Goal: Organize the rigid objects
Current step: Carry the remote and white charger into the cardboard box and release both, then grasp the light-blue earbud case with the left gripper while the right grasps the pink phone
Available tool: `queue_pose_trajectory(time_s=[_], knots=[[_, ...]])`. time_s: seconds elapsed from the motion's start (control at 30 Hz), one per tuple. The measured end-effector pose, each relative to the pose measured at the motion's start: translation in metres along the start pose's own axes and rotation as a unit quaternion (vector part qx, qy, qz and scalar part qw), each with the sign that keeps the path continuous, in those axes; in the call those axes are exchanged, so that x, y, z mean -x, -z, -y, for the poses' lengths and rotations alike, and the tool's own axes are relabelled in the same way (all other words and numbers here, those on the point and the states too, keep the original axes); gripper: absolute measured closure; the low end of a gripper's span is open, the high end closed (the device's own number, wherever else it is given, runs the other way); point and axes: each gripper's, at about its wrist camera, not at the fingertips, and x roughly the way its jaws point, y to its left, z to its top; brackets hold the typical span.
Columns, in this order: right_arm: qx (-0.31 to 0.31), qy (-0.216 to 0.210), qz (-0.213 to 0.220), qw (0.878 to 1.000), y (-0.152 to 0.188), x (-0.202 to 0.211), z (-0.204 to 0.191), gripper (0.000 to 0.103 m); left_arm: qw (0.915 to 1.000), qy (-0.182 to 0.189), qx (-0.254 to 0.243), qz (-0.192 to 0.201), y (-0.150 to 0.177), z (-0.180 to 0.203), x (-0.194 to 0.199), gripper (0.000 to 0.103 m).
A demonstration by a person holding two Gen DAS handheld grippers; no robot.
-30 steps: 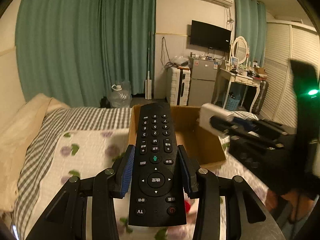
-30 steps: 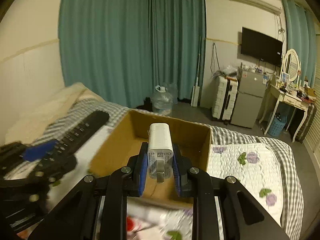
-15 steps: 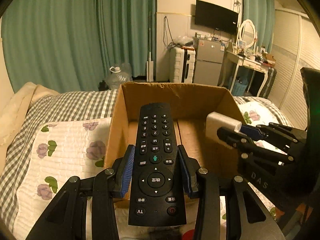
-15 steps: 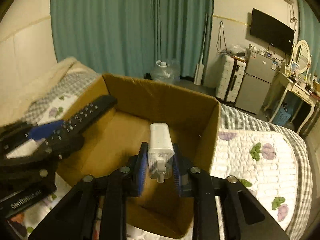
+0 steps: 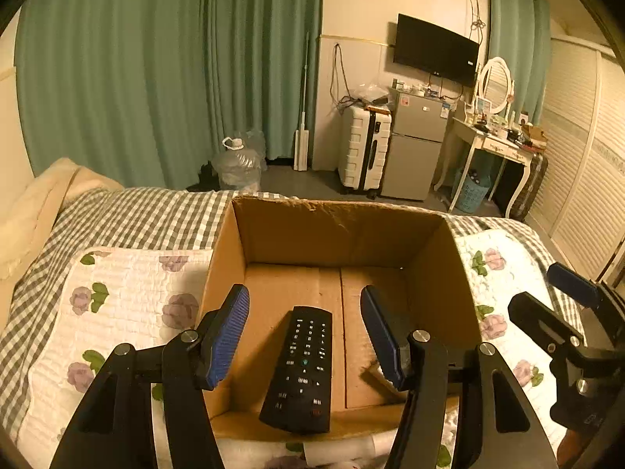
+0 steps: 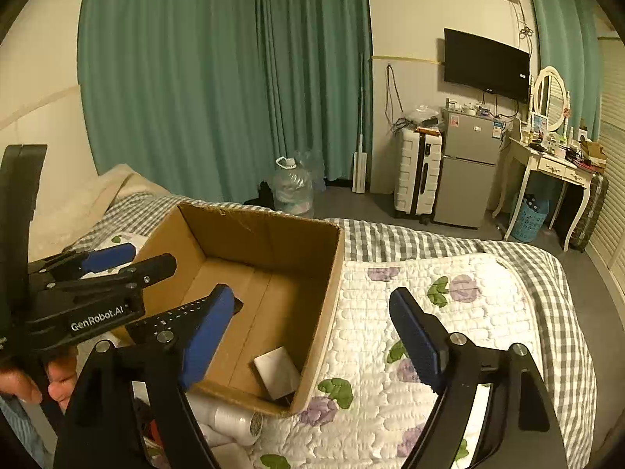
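An open cardboard box stands on the bed; it also shows in the right wrist view. A black remote lies on the box floor, its near end against the front wall. A white charger lies in the box's near right corner. My left gripper is open and empty above the remote. My right gripper is open and empty, over the box's right wall and the quilt. The right gripper also shows at the right edge of the left wrist view.
A white floral quilt covers the checked bedspread. A beige pillow lies at the left. White rolls lie in front of the box. A suitcase, fridge and dressing table stand beyond the bed.
Both grippers have opened. The remote dropped from the left gripper onto the box floor, and the charger dropped from the right gripper into the box corner. The right gripper drew back to the right.
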Motion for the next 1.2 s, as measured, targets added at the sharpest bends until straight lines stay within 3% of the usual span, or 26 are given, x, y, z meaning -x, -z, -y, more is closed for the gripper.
queue_pose_trajectory(time_s=[0.27,0.43,0.57,0.7,0.83,0.93,1.0,1.07,1.2], knots=[[0.007,-0.029,0.022,0.999,0.004,0.047,-0.024,0.018,0.9995,-0.019,-0.020,0.012,0.015,-0.007,0.067,0.038],[0.029,-0.067,0.014,0.997,0.027,0.061,-0.056,0.018,0.9984,-0.042,-0.035,0.015,0.044,-0.022,0.107,0.037],[0.062,-0.093,-0.048,0.993,0.069,0.042,-0.082,0.018,0.9974,-0.063,-0.033,0.006,0.083,-0.038,0.115,0.037],[0.124,-0.106,-0.140,0.977,0.116,0.005,-0.109,0.018,0.9963,-0.081,-0.026,-0.014,0.129,-0.048,0.104,0.037],[0.151,-0.107,-0.173,0.967,0.135,-0.022,-0.119,0.018,0.9954,-0.070,-0.024,-0.061,0.160,-0.057,0.080,0.037],[0.148,-0.113,-0.191,0.964,0.143,-0.038,-0.121,0.018,0.9951,-0.069,-0.026,-0.066,0.169,-0.061,0.071,0.037],[0.152,-0.109,-0.194,0.963,0.148,-0.045,-0.124,0.025,0.9953,-0.059,-0.020,-0.074,0.174,-0.065,0.066,0.037],[0.149,-0.124,-0.205,0.959,0.152,-0.046,-0.126,0.051,0.9951,-0.056,-0.018,-0.079,0.179,-0.068,0.063,0.037],[0.165,-0.113,-0.213,0.956,0.155,-0.032,-0.134,0.074,0.9947,-0.059,-0.012,-0.083,0.182,-0.074,0.062,0.037]])
